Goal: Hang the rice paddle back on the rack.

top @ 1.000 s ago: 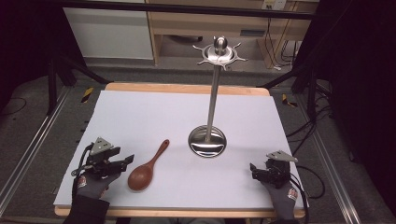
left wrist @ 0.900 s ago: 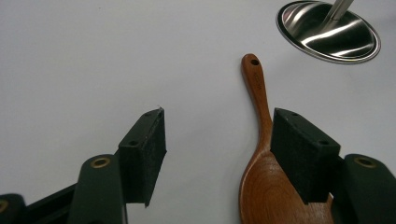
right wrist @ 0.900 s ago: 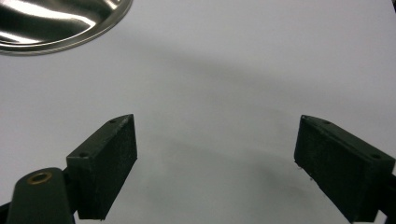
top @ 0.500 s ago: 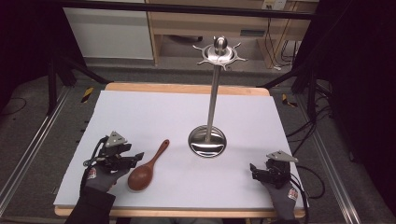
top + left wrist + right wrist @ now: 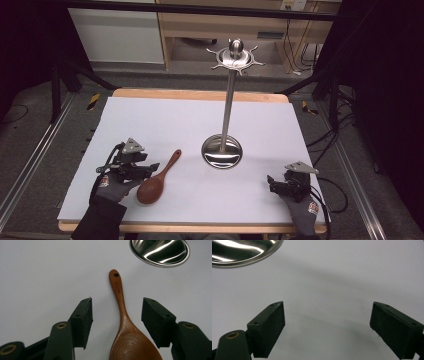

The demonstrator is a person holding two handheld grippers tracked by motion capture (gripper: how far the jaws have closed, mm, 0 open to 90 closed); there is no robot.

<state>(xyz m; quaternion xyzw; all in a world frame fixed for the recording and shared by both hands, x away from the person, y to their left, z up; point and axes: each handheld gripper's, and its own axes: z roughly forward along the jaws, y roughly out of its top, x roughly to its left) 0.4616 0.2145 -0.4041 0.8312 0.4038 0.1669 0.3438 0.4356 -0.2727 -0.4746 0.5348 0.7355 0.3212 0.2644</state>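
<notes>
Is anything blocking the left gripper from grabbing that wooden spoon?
Nothing visible. The wooden spoon lies flat on the white table, already between the left gripper's open jaws, which have just been closing.

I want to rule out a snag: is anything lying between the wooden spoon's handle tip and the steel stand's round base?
No. In the left gripper view, bare white tabletop separates the wooden spoon from the stand's base; the high view agrees.
</notes>
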